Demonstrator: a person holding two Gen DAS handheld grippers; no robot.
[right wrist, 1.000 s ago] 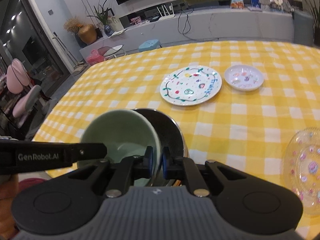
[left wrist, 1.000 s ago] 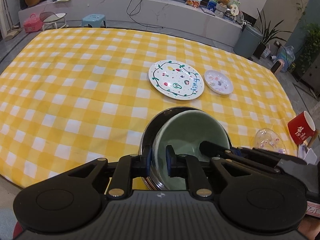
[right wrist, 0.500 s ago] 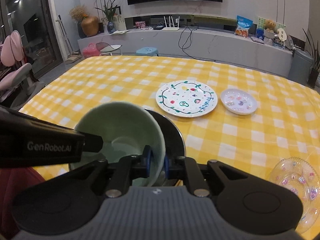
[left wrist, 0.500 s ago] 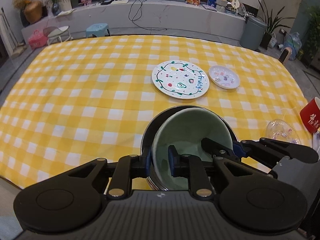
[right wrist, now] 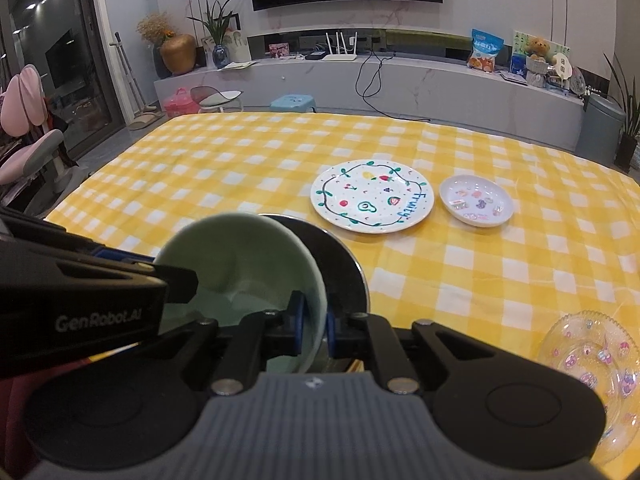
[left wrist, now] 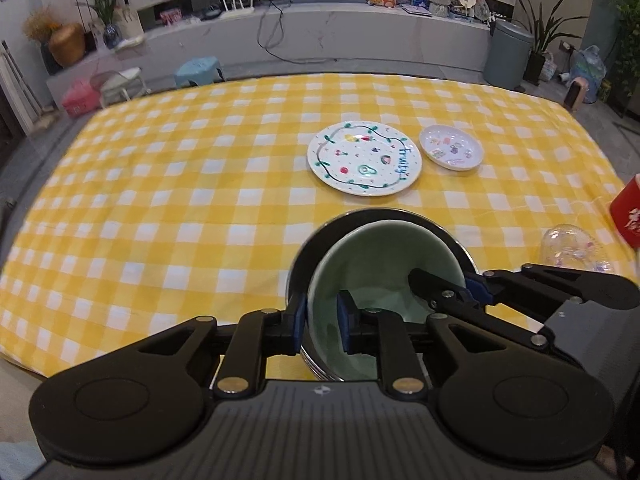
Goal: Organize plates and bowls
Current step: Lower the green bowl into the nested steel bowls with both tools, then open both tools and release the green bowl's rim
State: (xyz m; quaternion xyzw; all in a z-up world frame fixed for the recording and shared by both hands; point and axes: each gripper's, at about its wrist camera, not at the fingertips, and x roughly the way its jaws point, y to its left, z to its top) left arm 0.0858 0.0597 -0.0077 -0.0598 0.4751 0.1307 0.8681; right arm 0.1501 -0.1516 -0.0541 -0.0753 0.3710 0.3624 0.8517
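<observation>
A pale green bowl (left wrist: 380, 264) sits tilted inside a steel bowl (left wrist: 320, 248) near the table's front edge. My left gripper (left wrist: 322, 320) is shut on the green bowl's near rim. My right gripper (right wrist: 312, 322) is shut on the green bowl's (right wrist: 240, 256) right rim, with the steel bowl (right wrist: 340, 264) just behind it; it also shows in the left wrist view (left wrist: 460, 292). A large white plate with fruit drawings (left wrist: 364, 158) and a small white patterned dish (left wrist: 451, 147) lie further back on the table.
The table has a yellow checked cloth (left wrist: 180, 200). A clear glass dish with coloured spots (right wrist: 592, 364) lies at the front right. A red mug (left wrist: 628, 216) stands at the right edge. Stools and a low cabinet stand beyond the table.
Both grippers have risen and the green bowl has lifted and tilted up out of the steel bowl. The plates on the table have not moved.
</observation>
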